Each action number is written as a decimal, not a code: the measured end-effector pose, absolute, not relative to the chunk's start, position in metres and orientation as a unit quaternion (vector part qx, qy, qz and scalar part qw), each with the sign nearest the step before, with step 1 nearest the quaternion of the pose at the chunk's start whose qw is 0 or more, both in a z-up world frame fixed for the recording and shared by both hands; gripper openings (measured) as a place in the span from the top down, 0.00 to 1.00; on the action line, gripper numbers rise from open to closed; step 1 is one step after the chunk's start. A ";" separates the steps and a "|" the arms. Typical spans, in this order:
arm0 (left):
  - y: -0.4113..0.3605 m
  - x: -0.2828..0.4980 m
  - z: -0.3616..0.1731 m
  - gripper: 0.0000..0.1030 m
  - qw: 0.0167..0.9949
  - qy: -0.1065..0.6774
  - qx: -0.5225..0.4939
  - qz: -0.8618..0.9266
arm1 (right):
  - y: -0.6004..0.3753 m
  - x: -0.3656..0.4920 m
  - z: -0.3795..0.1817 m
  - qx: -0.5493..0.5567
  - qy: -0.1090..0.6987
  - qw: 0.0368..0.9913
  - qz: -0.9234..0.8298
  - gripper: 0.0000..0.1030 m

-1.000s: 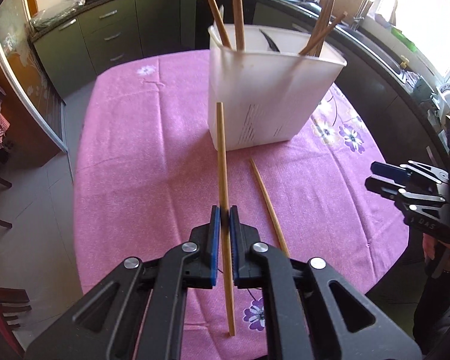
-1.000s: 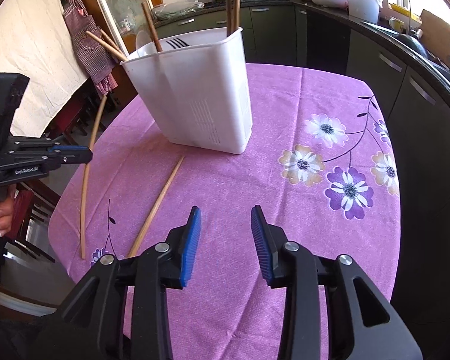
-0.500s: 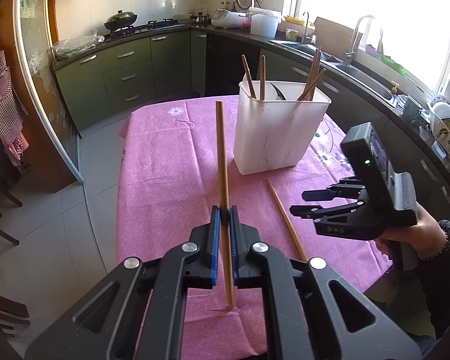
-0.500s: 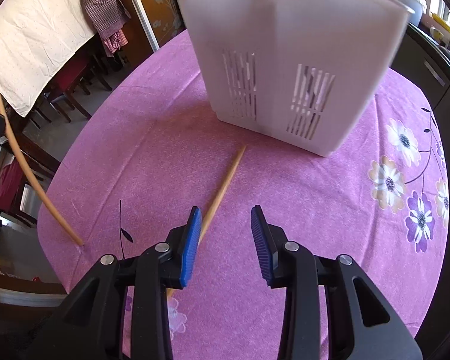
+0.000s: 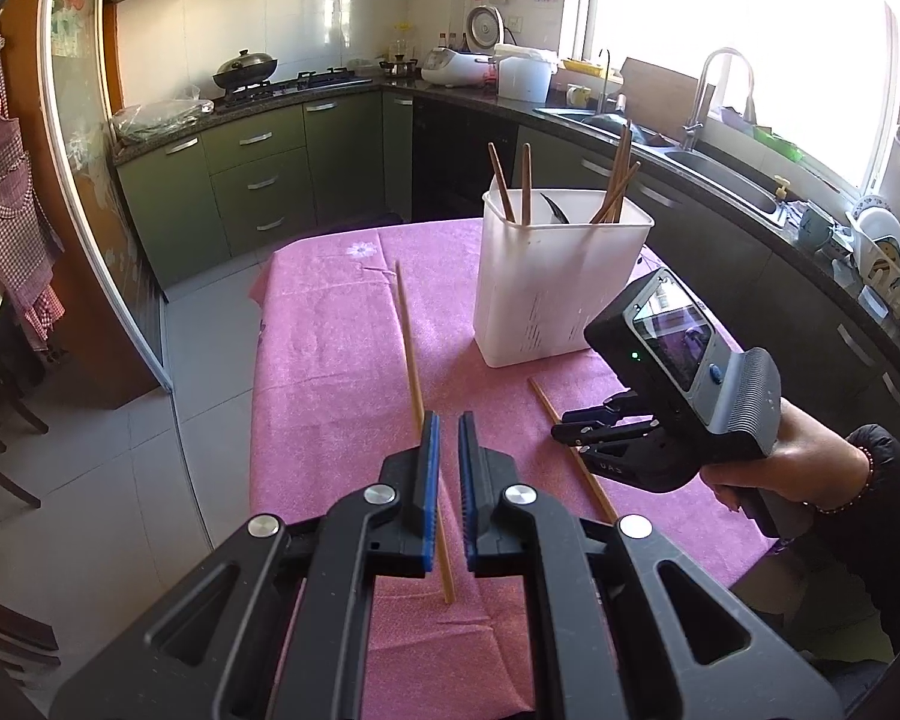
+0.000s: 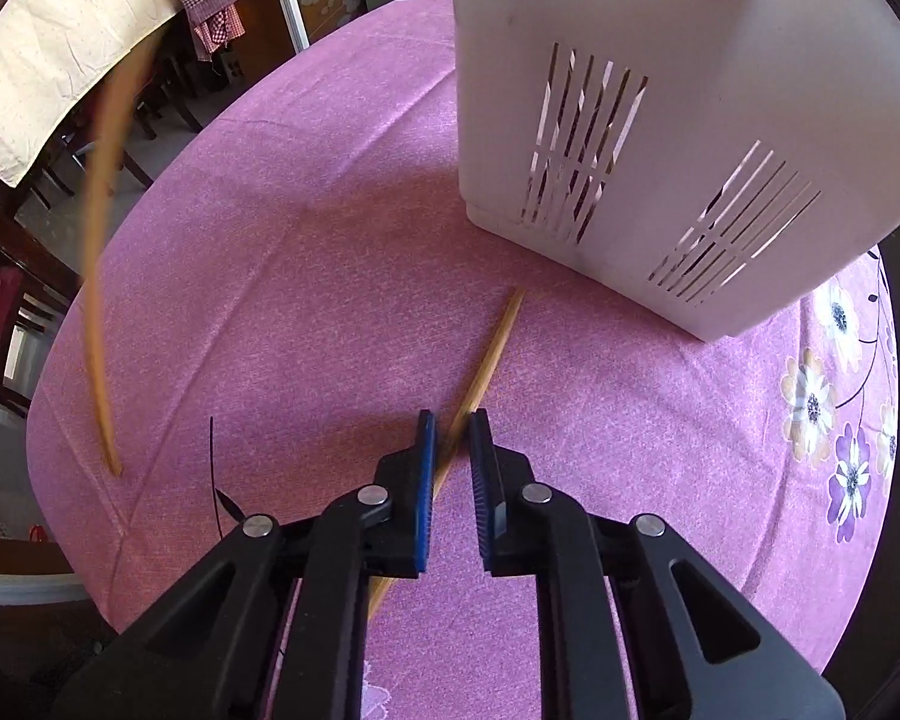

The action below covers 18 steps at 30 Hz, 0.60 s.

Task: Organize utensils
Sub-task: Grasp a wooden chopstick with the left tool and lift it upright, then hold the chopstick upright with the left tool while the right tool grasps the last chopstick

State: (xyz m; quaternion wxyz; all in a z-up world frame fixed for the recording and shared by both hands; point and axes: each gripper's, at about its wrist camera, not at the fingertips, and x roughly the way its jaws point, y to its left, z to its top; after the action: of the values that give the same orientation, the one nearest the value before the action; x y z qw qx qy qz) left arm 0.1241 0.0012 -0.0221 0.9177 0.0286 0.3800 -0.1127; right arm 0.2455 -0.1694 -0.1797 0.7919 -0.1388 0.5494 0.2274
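Note:
My left gripper (image 5: 444, 429) is shut on a light wooden chopstick (image 5: 411, 348), which hangs tilted above the pink tablecloth (image 5: 330, 390). In the right wrist view that held chopstick (image 6: 99, 300) is a blur at the left. A second chopstick (image 6: 492, 348) lies on the cloth in front of the white utensil holder (image 6: 660, 120). My right gripper (image 6: 453, 426) points steeply down over it. Its jaws are closing with the chopstick crossing slantwise between them, and cloth still shows beside the stick. The left wrist view shows the right gripper (image 5: 561, 427) at the lying chopstick (image 5: 543, 405).
The white holder (image 5: 558, 288) stands mid-table with several brown chopsticks (image 5: 525, 180) and a dark utensil in it. A person's hand (image 5: 792, 462) grips the right tool. Dark counters and a sink (image 5: 720, 168) curve round behind. The table edge (image 6: 72, 516) and chairs are at the left.
The left gripper has pulled back and up with its chopstick. The right gripper has come down over the lying chopstick, and its jaws have narrowed from wide apart to close around it.

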 end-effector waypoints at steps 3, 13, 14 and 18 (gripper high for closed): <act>0.001 0.129 -0.025 0.94 0.913 0.391 0.029 -0.114 | -0.167 0.246 -0.179 -0.136 0.549 0.792 0.229 0.91; 0.002 0.220 -0.086 0.77 0.850 0.519 0.013 -0.089 | -0.211 0.208 -0.109 -0.104 0.474 0.840 0.244 0.94; -0.001 0.230 -0.093 0.77 0.845 0.529 0.019 -0.082 | -0.220 0.204 -0.101 -0.099 0.466 0.845 0.244 0.94; -0.016 0.262 -0.122 0.76 0.818 0.569 0.035 -0.072 | -0.245 0.193 -0.072 -0.079 0.438 0.861 0.246 0.94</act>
State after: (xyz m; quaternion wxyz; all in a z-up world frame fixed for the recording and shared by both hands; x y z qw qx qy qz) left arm 0.2624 -0.0163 -0.1219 0.8185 0.0352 0.5689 -0.0719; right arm 0.1935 -0.2455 -0.0723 0.8612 -0.0785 0.4380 0.2458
